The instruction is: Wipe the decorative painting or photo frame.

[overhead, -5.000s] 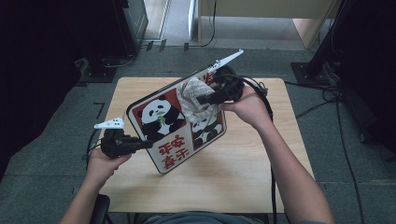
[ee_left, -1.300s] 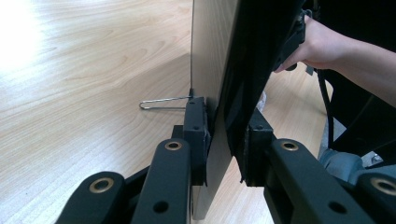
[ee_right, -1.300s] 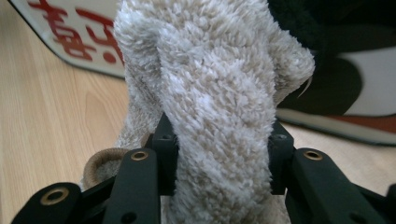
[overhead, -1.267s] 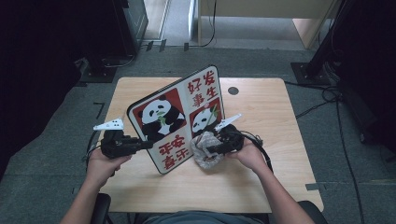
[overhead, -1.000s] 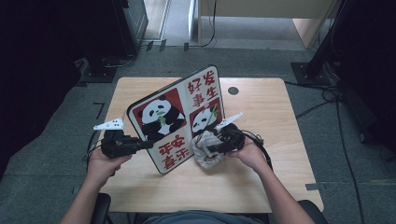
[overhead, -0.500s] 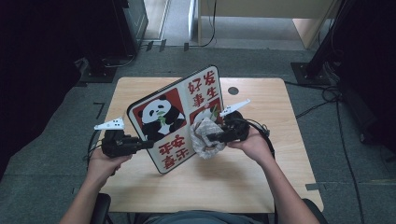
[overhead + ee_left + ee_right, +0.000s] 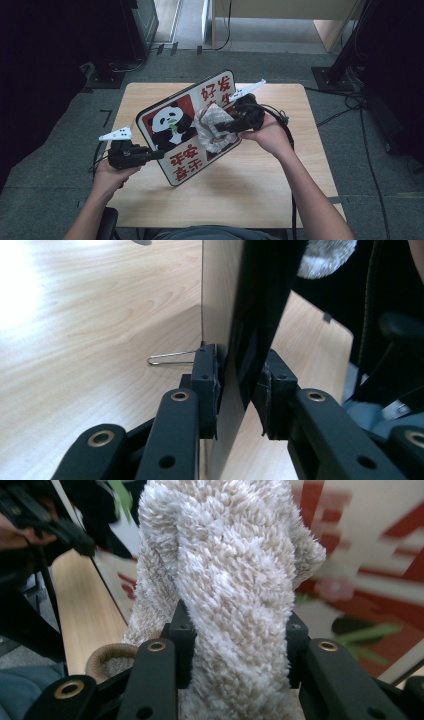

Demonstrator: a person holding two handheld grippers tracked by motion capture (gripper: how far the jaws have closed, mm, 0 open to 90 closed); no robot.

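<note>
**benchwatcher:** Wooden table [image 7: 280,200] in a dim room, grey floor, cables off to the right. Since the frame about a second back, the fluffy cloth [image 7: 214,129] has gone from the board's lower right edge up across its face, and it now sits over the right-hand panda picture. The right gripper [image 7: 226,126] is clenched tight on a wad of it; the right gripper view has pile bulging between both jaws. Looks like another wiping pass, going upward.

**tabletinkerer:** And the other side?

**benchwatcher:** The left gripper [image 7: 154,153] hasn't budged. It's pinching the panda board [image 7: 176,130] by its lower left edge, one pad on each face in the left gripper view, holding it propped at a tilt above the table. The jaws have eased open a hair, but the pads look to be on it.

**tabletinkerer:** Any writing?

**benchwatcher:** Big red Chinese characters. Top right looks like 好 and 发, bottom reads 平安 something. I can't make out the rest.
</note>
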